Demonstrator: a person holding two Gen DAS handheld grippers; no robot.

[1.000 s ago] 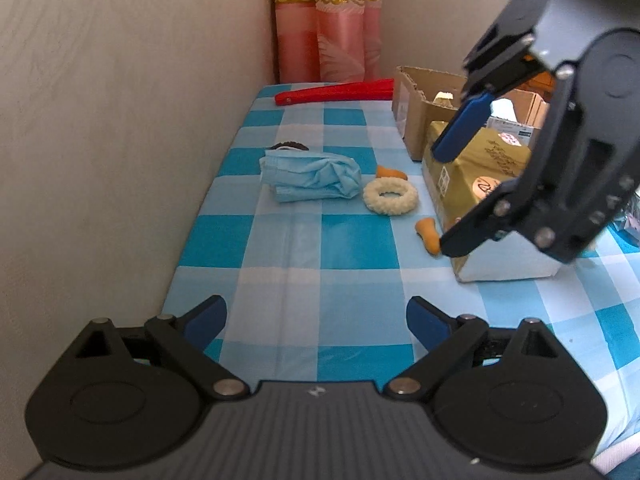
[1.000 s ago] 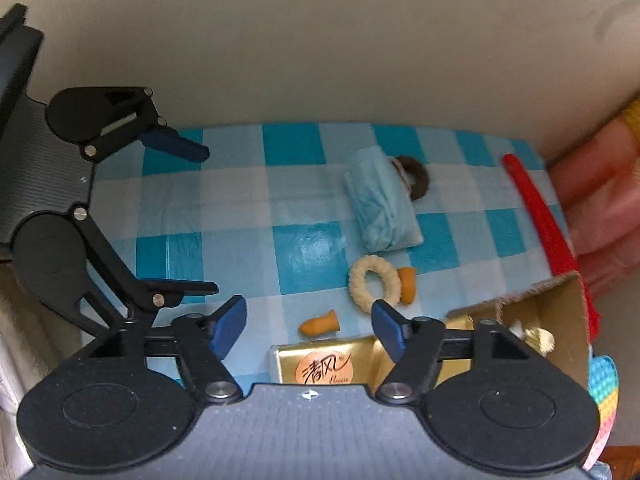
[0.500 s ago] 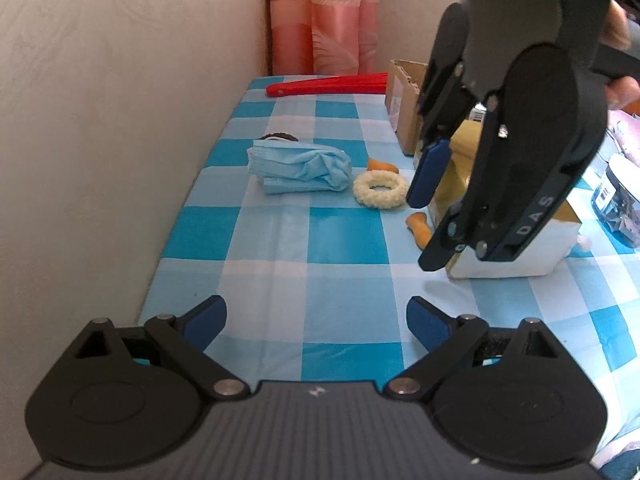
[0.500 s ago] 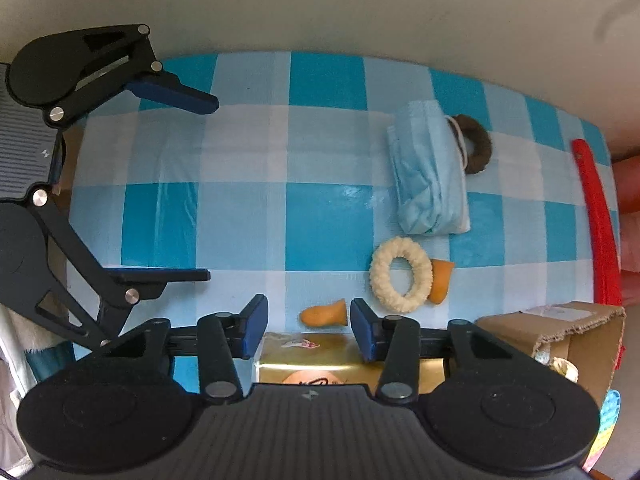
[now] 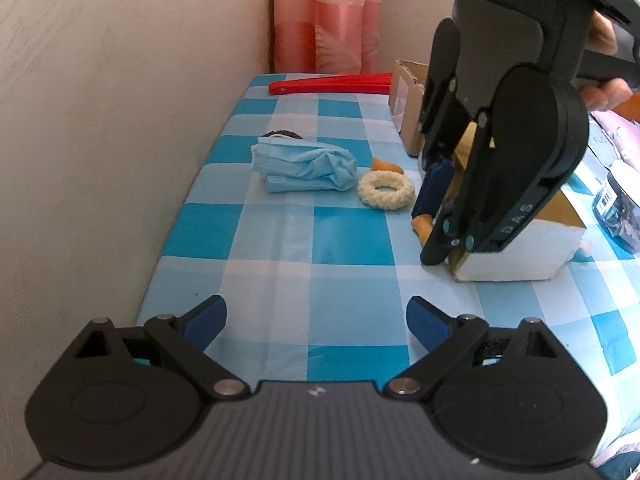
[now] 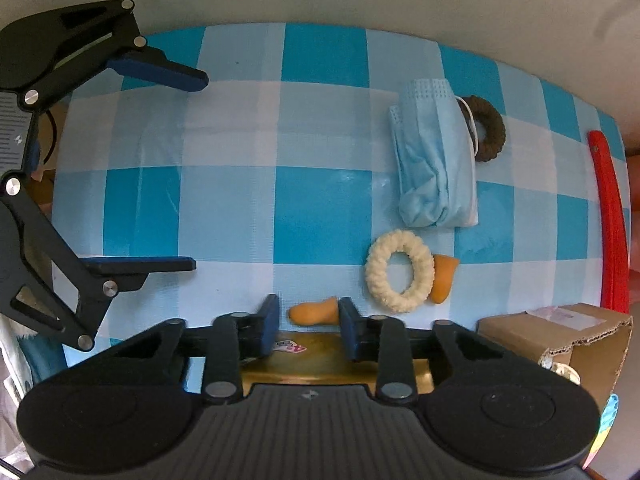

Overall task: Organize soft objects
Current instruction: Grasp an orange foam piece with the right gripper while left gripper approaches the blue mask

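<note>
A table covered by a blue-and-white checked cloth (image 6: 320,208) runs along a pale wall (image 5: 100,128). At its far end hangs a pink curtain (image 5: 328,20), with a long red strip (image 5: 332,83) lying across the cloth in front of it. An open cardboard box (image 6: 560,336) sits at the table's edge, and beside it a gold-and-white tissue box (image 5: 520,248).

The right gripper (image 6: 308,318) points straight down just beside the tissue box; its jaws have just been closing and now stand narrow around an orange earplug (image 6: 314,313) lying on the cloth — the right pad touches the plug's tip, the left sits just off its rounded end. The left gripper (image 5: 316,320) hovers low over the near part of the table, its fingers wide apart with nothing between them.

A crumpled blue face mask (image 6: 436,160) lies in the middle, partly overlapping a dark brown hair tie (image 6: 490,128). Just beside the mask lies a cream hair tie (image 6: 400,270), and a second orange earplug (image 6: 444,278) touches that ring's far side.
</note>
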